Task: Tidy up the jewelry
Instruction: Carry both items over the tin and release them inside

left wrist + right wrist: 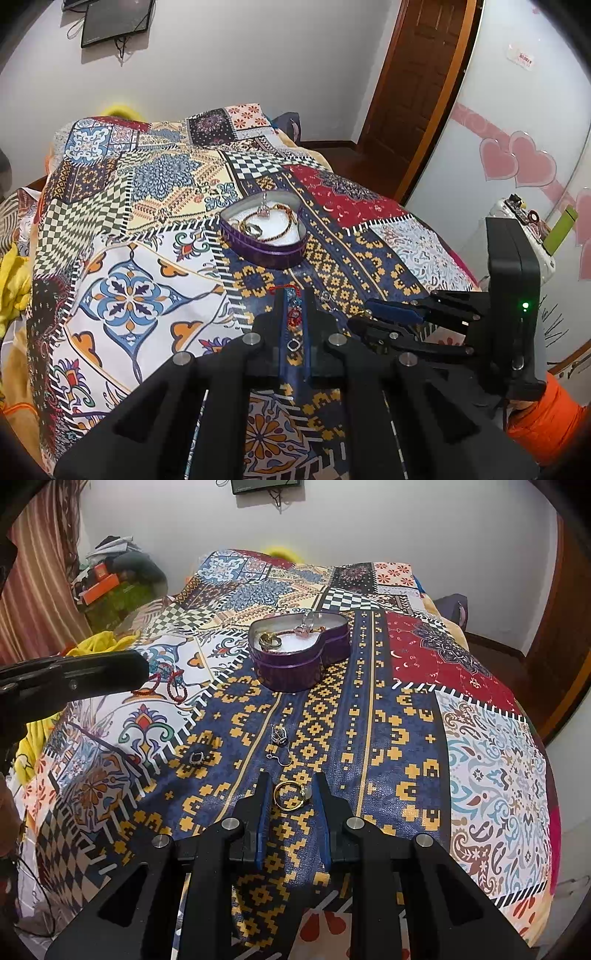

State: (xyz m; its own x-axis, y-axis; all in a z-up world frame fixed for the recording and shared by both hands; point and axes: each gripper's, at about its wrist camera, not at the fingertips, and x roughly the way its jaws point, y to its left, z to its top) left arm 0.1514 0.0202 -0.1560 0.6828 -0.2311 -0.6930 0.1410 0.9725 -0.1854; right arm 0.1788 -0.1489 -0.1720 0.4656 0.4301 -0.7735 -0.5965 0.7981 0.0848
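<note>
A purple heart-shaped tin (275,254) (295,666) stands on the patterned cloth and holds rings and a thin bracelet. My left gripper (294,295) has its fingers close together around a red beaded bracelet (294,316), which also shows beside its tip in the right wrist view (173,685). My right gripper (291,781) is open, with a gold ring (290,794) lying on the cloth between its fingers. A silver earring (279,736) and a small dark ring (195,757) lie on the cloth ahead of it.
The patterned patchwork cloth (406,738) covers a bed. A wooden door (417,74) and a white cabinet with pink hearts (517,162) are to the right. Clutter (110,576) sits at the far left.
</note>
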